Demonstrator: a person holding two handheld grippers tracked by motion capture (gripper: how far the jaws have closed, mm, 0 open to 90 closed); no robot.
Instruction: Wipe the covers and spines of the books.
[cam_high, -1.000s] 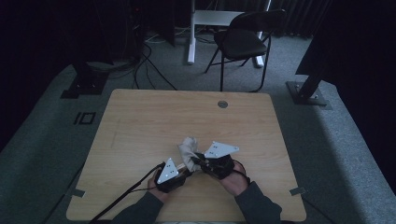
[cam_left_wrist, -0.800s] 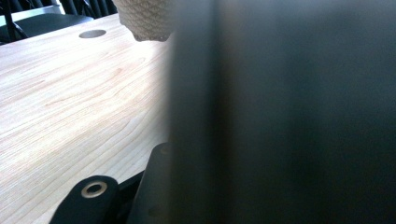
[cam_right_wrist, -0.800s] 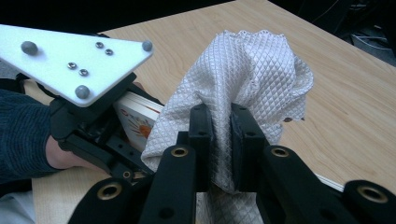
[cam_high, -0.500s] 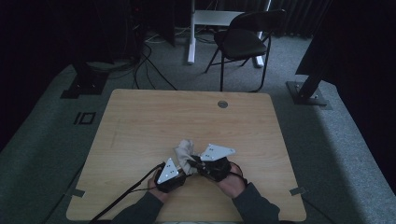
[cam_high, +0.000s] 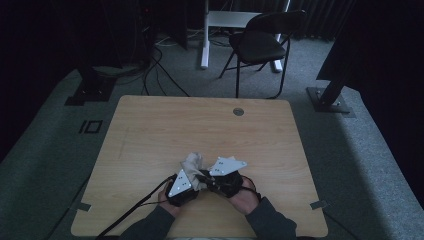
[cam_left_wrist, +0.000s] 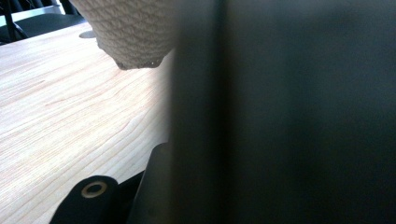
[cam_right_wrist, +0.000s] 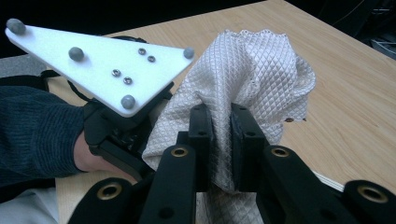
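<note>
Your right gripper (cam_right_wrist: 220, 135) has its two black jaws pinched nearly together on a fold of the white quilted cloth (cam_right_wrist: 252, 74), and in the right gripper view you can see the fabric squeezed into the narrow gap between the pads, bunching up above them and spilling down below. The cloth rises past your jaw tips in a loose crumpled mound, so most of it sits just beyond and above the grip rather than inside it.

Your left gripper (cam_right_wrist: 116, 126) sits just beside the cloth on its other side, its grey three-cornered plate angled over the fabric's edge and your sleeved hand behind it. In the left gripper view a dark blurred shape covers most of what lies ahead, with a hanging corner of the cloth (cam_left_wrist: 130, 32) showing at the top above the wooden table (cam_left_wrist: 70, 116); the jaws themselves are not clear there, but they stand about as closed as they get, and the cloth runs right up against that gripper's front.

From the high view, both of your grippers (cam_high: 181, 185) (cam_high: 220, 175) meet near the table's near edge, close together, with the cloth (cam_high: 192, 162) bundled between and just ahead of them, lifted off the table (cam_high: 200, 125) surface at the gripped part
</note>
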